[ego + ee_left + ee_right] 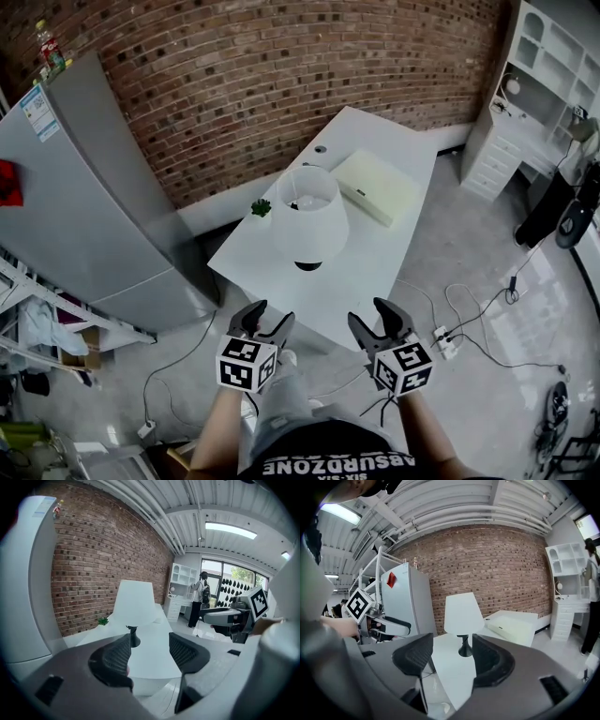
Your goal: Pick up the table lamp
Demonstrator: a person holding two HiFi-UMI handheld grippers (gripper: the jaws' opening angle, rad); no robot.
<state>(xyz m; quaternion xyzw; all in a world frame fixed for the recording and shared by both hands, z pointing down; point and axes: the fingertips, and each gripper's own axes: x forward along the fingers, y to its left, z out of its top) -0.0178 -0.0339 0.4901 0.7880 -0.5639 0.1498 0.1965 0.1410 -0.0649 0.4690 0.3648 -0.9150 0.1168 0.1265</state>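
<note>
The left gripper (270,317) and the right gripper (373,319) are held side by side in front of the person, short of the near edge of a white table (375,253). Both point toward it. In the left gripper view the left gripper (149,651) has its jaws apart with nothing between the ribbed pads (115,657); only the tabletop shows through the gap. In the right gripper view the right gripper (452,656) is likewise spread and empty. Neither gripper touches anything.

The lamp (309,216) stands upright on the table, toward its near left part, well ahead of both grippers. It has a white tapered shade over a thin dark stem and a round black foot (307,266). From the left gripper the lamp (135,603) appears just above the left pad; from the right gripper the lamp (463,613) appears centred above the gap between the jaws.

Behind the lamp, a flat pale box (377,186) lies on the table near the far right side. A small green plant (261,207) sits at the table's left edge, just beside the shade. A grey fridge (84,187) stands to the left against a brick wall (281,75). A white shelf unit (534,75) stands at the far right, and a power strip (442,342) with cables lies on the floor to the right of the table.
</note>
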